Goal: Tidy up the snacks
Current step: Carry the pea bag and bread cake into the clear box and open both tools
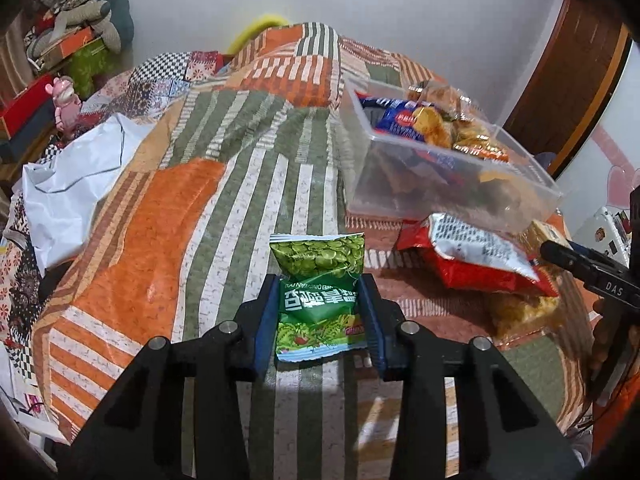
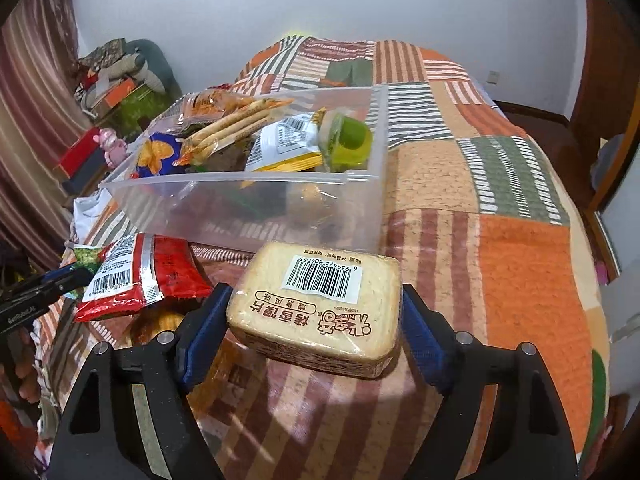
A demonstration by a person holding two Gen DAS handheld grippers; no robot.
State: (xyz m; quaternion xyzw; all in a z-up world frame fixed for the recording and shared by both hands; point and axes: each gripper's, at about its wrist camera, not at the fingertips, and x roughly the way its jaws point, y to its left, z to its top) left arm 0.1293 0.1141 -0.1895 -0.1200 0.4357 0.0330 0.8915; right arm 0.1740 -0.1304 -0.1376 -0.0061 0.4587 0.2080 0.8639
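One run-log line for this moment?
left hand-held gripper: green pea packet | right hand-held gripper: beige wrapped bread pack | clear plastic bin: part-filled

the wide patchwork bedspread [image 1: 168, 216] lies open to the left of the left gripper [image 1: 320, 312], up to the crumpled white plastic sheet [image 1: 76, 184] at the bed's edge. to its right, the red foil snack bag [image 1: 472, 256] and the clear plastic bin [image 1: 440, 168] behind it block the way. the bin's near wall [image 2: 256, 208] stands just ahead of the right gripper [image 2: 316, 312], with packets heaped inside. right of the bin the bedspread [image 2: 500, 208] is bare; on the left, the red bag [image 2: 140, 276] crowds the passage.
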